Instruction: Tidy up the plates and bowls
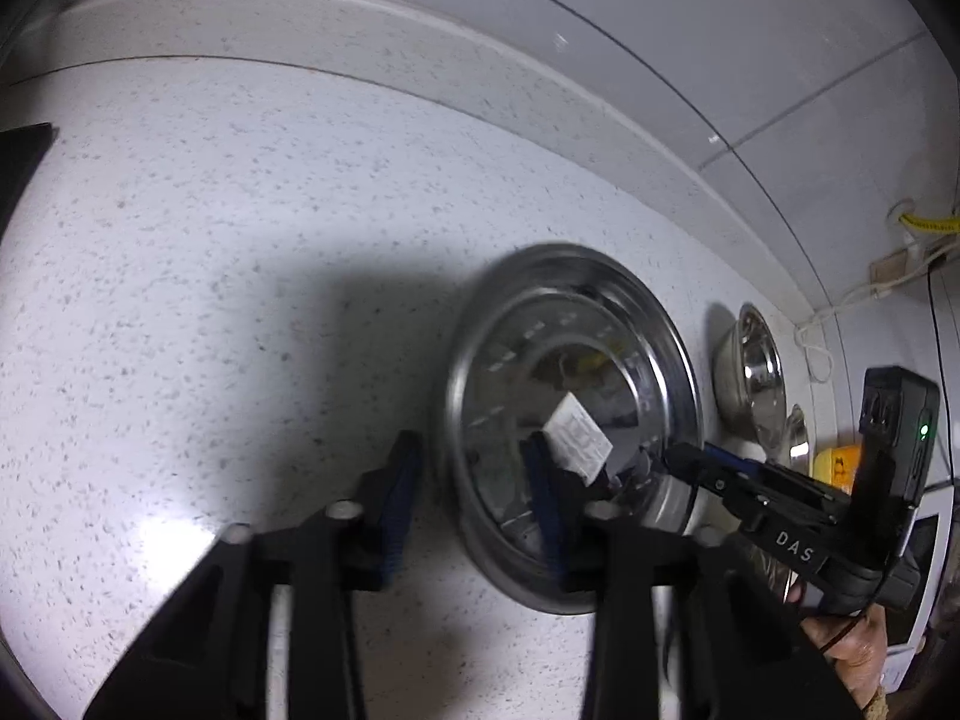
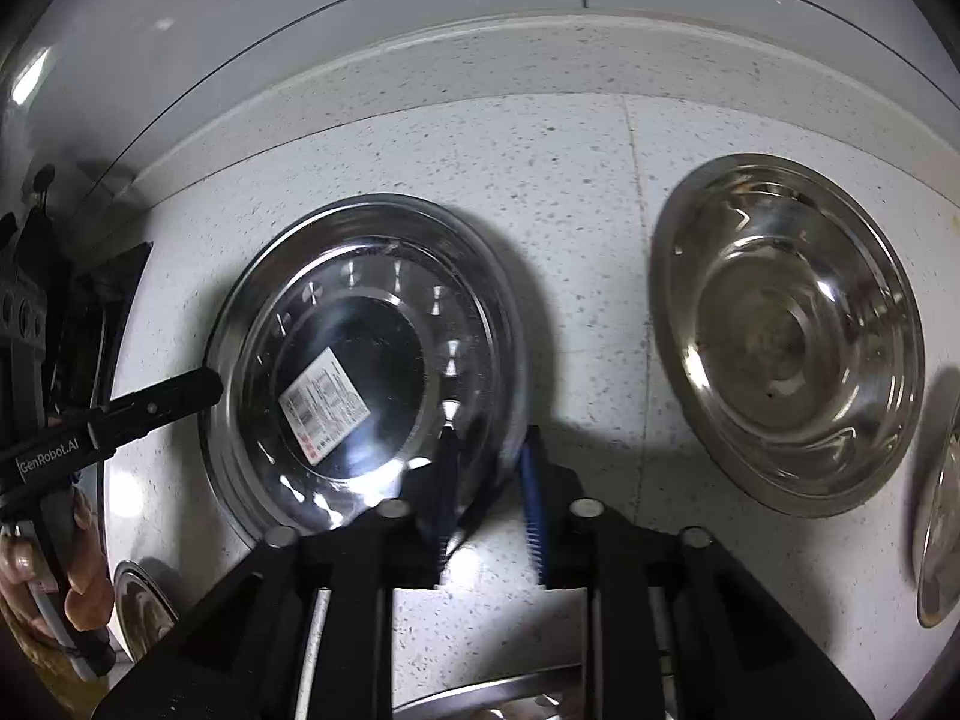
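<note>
A steel plate (image 2: 360, 360) with a white label sticker lies on the speckled white counter; it also shows in the left wrist view (image 1: 570, 414). My right gripper (image 2: 489, 483) is open, its jaws straddling the plate's near right rim. My left gripper (image 1: 474, 498) is open, its jaws either side of the plate's left rim. A steel bowl (image 2: 792, 330) sits to the right of the plate; it also shows in the left wrist view (image 1: 753, 375).
More steel dishes lie at the right edge (image 2: 939, 540), lower left (image 2: 141, 606) and bottom (image 2: 492, 702). A raised counter ledge and tiled wall (image 2: 480, 12) run behind. A black object (image 1: 18, 174) sits far left. A yellow item (image 1: 837, 465) is at the right.
</note>
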Tool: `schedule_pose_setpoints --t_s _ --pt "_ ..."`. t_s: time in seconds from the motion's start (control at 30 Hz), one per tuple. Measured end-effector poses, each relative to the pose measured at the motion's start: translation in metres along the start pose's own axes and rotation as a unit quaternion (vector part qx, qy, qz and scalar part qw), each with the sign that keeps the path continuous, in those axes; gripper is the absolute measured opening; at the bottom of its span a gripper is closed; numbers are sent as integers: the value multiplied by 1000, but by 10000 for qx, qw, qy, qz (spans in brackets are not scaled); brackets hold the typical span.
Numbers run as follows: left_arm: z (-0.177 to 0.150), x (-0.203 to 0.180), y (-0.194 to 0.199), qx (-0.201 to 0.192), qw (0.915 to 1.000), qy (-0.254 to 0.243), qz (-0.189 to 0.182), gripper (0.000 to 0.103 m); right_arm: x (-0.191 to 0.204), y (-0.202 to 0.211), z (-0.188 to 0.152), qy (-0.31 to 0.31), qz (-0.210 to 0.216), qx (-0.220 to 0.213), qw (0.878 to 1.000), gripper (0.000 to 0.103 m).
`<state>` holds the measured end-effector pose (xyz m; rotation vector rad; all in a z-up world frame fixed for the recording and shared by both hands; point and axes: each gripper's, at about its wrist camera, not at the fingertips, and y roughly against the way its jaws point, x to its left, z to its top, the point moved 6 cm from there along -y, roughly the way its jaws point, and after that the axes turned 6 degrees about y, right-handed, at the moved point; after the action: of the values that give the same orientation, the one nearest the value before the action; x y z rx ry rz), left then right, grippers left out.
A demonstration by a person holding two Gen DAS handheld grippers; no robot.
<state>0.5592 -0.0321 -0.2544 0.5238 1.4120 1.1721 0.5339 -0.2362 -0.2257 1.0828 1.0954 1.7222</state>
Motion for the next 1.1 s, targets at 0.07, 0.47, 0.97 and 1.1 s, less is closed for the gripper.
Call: schedule_pose_setpoints --t_s 0.07,0.47,0.97,1.1 --pt "-1 3 0 -46 9998 -71 174 11 4 -1 1 35 -50 -9 10000 14" --pt "-38 25 54 -202 9998 -60 7 10 44 22 -13 218 -9 -233 9995 12" --pt "-162 90 187 -123 9994 -138 -305 11 147 107 -118 732 393 -572 9949 12" --pt "-194 112 196 -17 9995 -105 -296 11 164 107 -151 747 453 -459 9951 12"
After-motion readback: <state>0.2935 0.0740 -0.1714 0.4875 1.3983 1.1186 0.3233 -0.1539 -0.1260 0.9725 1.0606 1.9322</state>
